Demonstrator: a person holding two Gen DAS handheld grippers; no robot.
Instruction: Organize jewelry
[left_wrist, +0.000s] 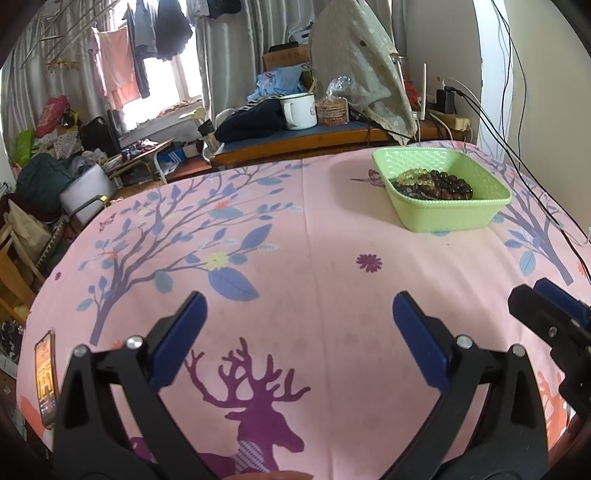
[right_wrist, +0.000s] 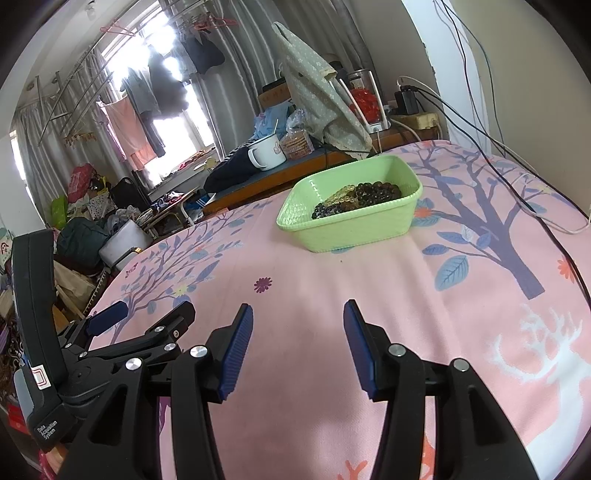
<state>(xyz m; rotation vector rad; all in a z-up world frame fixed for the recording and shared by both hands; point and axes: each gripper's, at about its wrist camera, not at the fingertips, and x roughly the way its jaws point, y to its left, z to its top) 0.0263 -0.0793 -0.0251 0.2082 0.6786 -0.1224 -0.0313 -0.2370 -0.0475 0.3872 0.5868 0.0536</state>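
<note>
Left wrist view only: a phone (left_wrist: 47, 380) with its screen lit, lying on the pink printed cloth (left_wrist: 314, 258) at the lower left edge, and a purple deer print low in the centre. Right wrist view only: a white deer print at lower right and a white cable (right_wrist: 561, 229) trailing on the cloth at the right edge.

Left gripper (left_wrist: 299, 314): jaws spread wide, nothing between them, only cloth below. Right gripper (right_wrist: 298, 325): jaws apart but narrower, also empty; whether the tips touch the cloth I can't tell. Each shows up in the other's view, side by side, apart.

Green basket (left_wrist: 454, 218) sits on the cloth, upper right in the left view, upper centre in the right view, well ahead of both grippers. Its long axis runs lower left to upper right in the right view. Inside it: beaded bracelets (right_wrist: 369, 194), dark and yellowish, bunched along that axis.
</note>
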